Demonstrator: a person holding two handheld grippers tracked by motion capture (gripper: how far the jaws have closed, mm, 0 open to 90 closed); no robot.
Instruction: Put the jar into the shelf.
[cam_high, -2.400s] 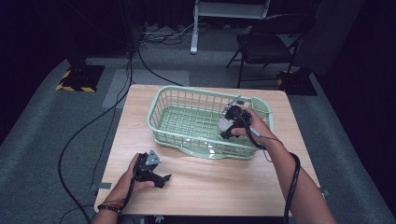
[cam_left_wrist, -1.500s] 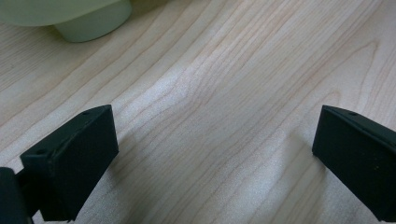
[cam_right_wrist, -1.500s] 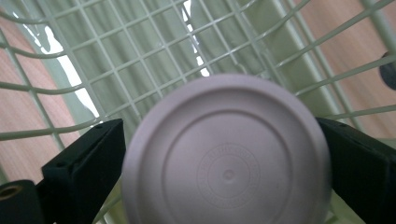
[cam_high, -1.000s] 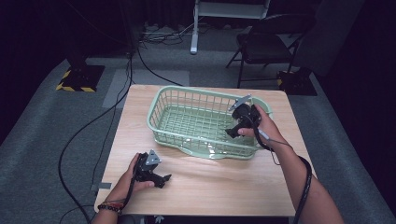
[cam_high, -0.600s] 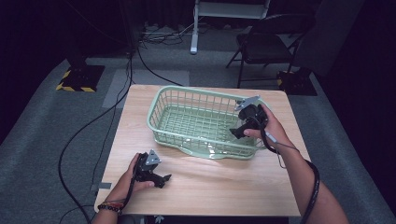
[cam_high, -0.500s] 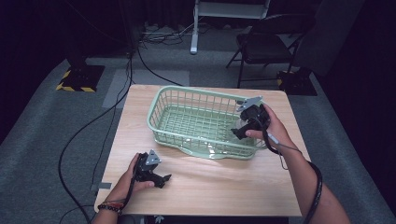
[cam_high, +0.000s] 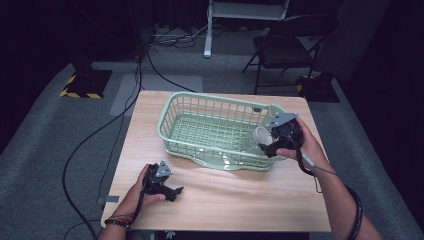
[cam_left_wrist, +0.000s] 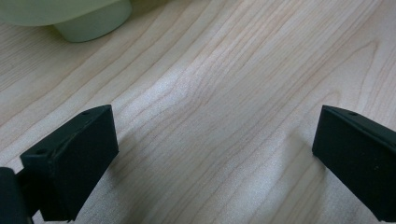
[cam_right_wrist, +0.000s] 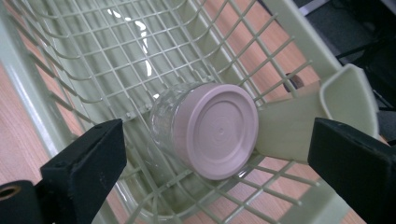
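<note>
The jar (cam_right_wrist: 205, 135) lies on its side in the right-hand end of the green basket (cam_high: 200, 102), its long axis roughly level with the basket floor and its pale pink lid (cam_right_wrist: 219, 135) turned toward the right gripper (cam_right_wrist: 219, 154); the clear glass body points away, deeper into the basket. In the high view the jar (cam_high: 261, 135) rests against the basket's right wall, just beside that gripper (cam_high: 272, 145). No label, brand or writing can be read on the lid or glass. The right gripper's 2 jaws stand spread wide, 1 on each side of the jar and touching neither lid nor glass. The left gripper (cam_high: 172, 192) rests on the wooden table (cam_high: 240, 200) near its front-left edge, well apart from the basket, its jaws also spread wide over bare wood. Compared with 2.4 s ago, the right gripper has drawn back from inside the basket to its right rim, while the left gripper has stayed in place.
</note>
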